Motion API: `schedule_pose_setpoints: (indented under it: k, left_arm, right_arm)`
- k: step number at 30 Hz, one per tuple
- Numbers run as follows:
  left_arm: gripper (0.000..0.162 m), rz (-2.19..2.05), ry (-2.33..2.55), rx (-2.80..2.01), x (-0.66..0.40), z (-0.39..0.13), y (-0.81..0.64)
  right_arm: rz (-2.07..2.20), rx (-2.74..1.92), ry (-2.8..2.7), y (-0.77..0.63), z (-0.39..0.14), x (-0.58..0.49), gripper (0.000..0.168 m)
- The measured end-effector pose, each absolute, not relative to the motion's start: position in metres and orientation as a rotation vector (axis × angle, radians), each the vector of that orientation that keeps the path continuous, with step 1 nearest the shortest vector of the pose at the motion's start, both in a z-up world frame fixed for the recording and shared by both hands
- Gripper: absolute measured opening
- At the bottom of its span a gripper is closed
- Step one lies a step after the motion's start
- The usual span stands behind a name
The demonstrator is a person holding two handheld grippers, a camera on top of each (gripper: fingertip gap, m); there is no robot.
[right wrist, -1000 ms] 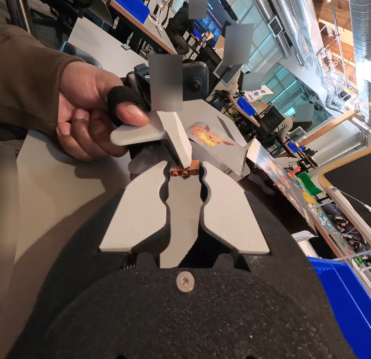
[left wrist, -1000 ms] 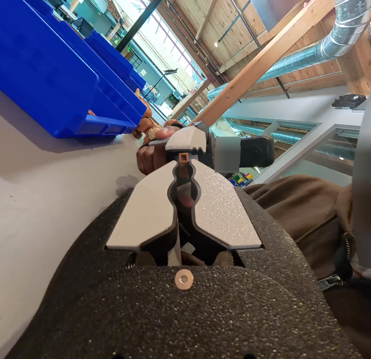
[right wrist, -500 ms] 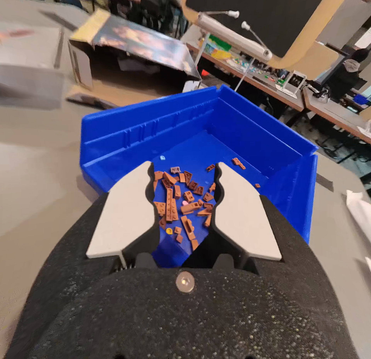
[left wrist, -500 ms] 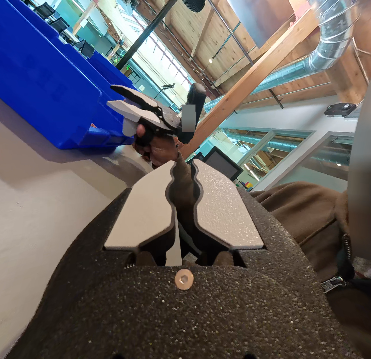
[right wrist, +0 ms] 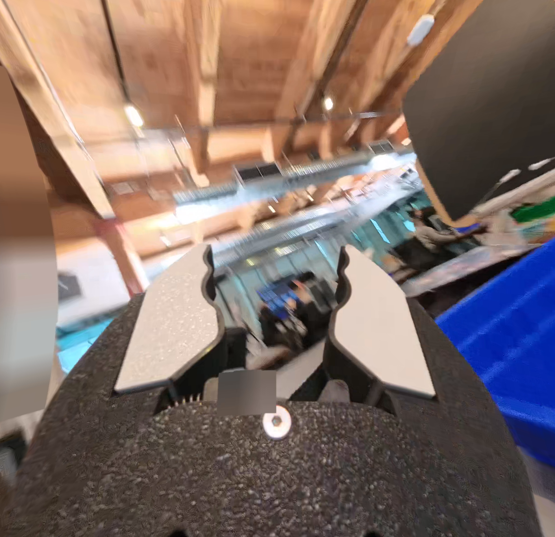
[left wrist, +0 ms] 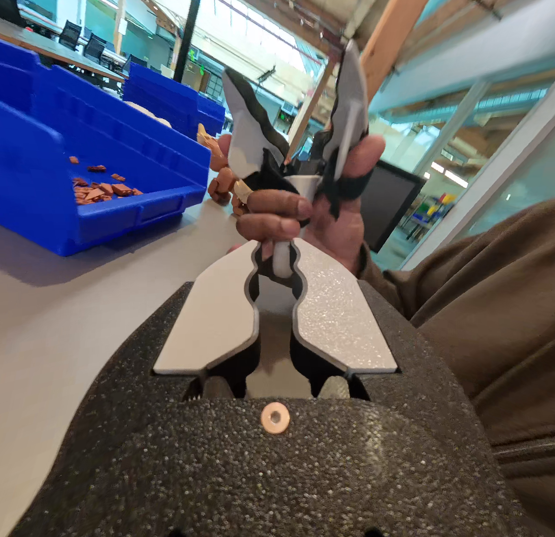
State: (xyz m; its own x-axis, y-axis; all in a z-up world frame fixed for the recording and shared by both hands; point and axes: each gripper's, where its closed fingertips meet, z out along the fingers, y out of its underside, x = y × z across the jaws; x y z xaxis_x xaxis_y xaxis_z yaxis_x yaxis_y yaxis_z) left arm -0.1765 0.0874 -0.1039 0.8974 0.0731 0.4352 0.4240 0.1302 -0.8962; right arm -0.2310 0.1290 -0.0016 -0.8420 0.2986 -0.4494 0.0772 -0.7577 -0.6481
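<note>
My left gripper (left wrist: 274, 246) is held low over the grey table (left wrist: 90, 297), its jaws a little apart with nothing between them. Just beyond its tips, a hand (left wrist: 285, 213) holds my right gripper (left wrist: 292, 81) with its fingers pointing up, spread wide and empty. In the right wrist view, my right gripper (right wrist: 276, 249) points at the wooden ceiling, and the picture is blurred. A blue bin (left wrist: 126, 222) with several small brown bricks (left wrist: 99, 189) stands to the left. A brown brick figure (left wrist: 220, 177) stands behind the hand.
A second blue bin (left wrist: 168, 102) stands behind the first. A blue bin wall (right wrist: 495, 342) is at the right of the right wrist view. A brown sleeve (left wrist: 465, 282) fills the right side of the left wrist view. Desks and people are far off.
A second ago both grippers met at a small brown brick. The right gripper then swung over the bin with nothing in it and now points upward, wider open. The left gripper is empty and slightly wider.
</note>
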Motion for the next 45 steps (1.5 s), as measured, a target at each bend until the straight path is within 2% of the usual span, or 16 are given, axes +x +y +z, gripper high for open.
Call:
schedule_pose_setpoints:
  k: [2, 8, 10, 13, 18, 20, 29, 34, 38, 41, 43, 45]
  left_arm:
    - [0.018, -0.210, -0.346, -1.472, -0.167, -0.105, 0.098]
    - [0.019, -0.105, -0.176, -1.537, -0.142, -0.106, 0.118]
    - [0.011, -0.098, -0.113, -1.543, -0.130, -0.105, 0.121]
    - [0.008, -0.177, -0.069, -1.507, -0.112, -0.100, 0.123]
    - [0.041, -0.179, -0.018, -1.562, -0.090, -0.106, 0.132]
    - [0.044, -0.182, 0.002, -1.588, -0.081, -0.109, 0.137]
    - [0.028, -0.381, -0.089, -1.561, -0.066, -0.109, 0.152]
    - [0.029, -0.572, -0.141, -1.483, -0.061, -0.101, 0.161]
    - [0.037, -0.527, -0.259, -1.446, -0.078, -0.100, 0.171]
    - [0.052, -0.435, -0.363, -1.426, -0.097, -0.101, 0.178]
    - [0.052, -0.346, -0.353, -1.421, -0.103, -0.099, 0.180]
    - [0.060, -0.229, -0.348, -1.439, -0.113, -0.100, 0.184]
  right_arm:
    - [2.892, -0.867, -0.863, 0.137, 0.003, -0.223, 0.078]
    - [3.050, -0.822, -0.699, 0.148, 0.006, -0.196, 0.077]
    - [3.033, -0.795, -0.712, 0.150, 0.010, -0.188, 0.078]
    - [3.042, -0.734, -0.681, 0.159, 0.019, -0.174, 0.079]
    - [3.074, -0.684, -0.590, 0.169, 0.029, -0.156, 0.083]
    - [3.082, -0.673, -0.566, 0.171, 0.032, -0.149, 0.083]
    - [3.097, -0.807, -0.689, 0.172, 0.028, -0.155, 0.082]
    - [3.113, -0.882, -0.688, 0.183, 0.030, -0.161, 0.068]
    - [2.939, -0.814, -0.644, 0.202, 0.030, -0.165, 0.046]
    - [2.695, -0.716, -0.621, 0.227, 0.028, -0.164, 0.036]
    - [2.421, -0.678, -0.654, 0.249, 0.025, -0.161, 0.038]
    - [2.142, -0.679, -0.748, 0.274, 0.018, -0.159, 0.045]
